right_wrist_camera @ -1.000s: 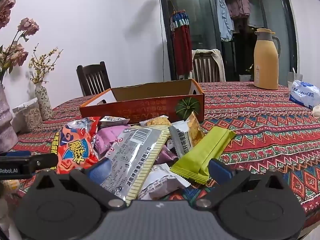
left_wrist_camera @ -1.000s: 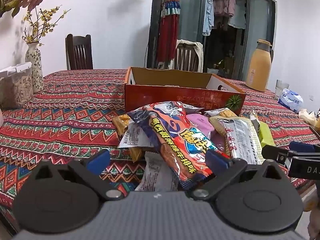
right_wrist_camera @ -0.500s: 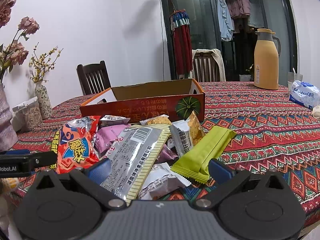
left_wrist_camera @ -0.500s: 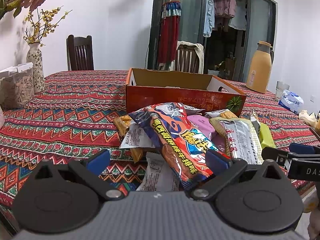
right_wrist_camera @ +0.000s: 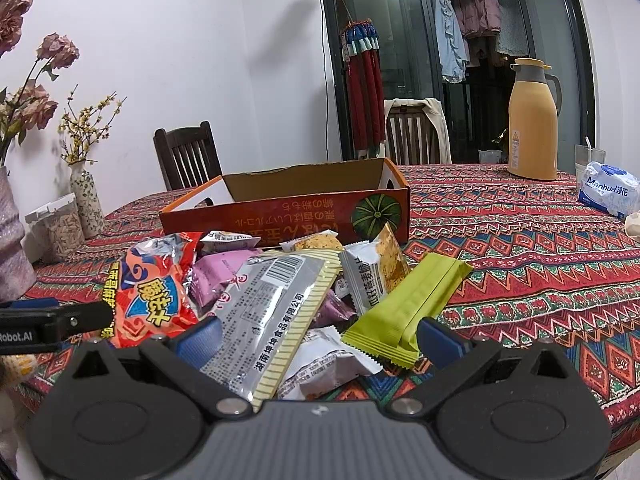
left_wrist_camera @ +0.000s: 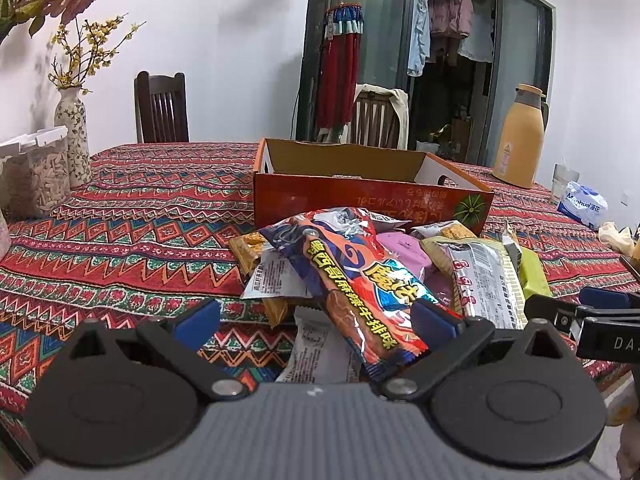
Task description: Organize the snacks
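Observation:
A pile of snack packets lies on the patterned tablecloth, in front of an open orange cardboard box. On top are a long red and blue packet, a silver packet with a yellow striped edge, a pink packet and a lime green packet. My left gripper is open at the near end of the pile, with the red and blue packet's end between its fingers, untouched. My right gripper is open, low over the silver and green packets.
A flower vase and a clear lidded container stand at the left of the table. A tan thermos, a glass and a white tissue pack stand at the right. Wooden chairs are behind the table.
Both grippers stay open. The left view has drifted slightly, and the pile sits a little lower and closer; no packet has moved.

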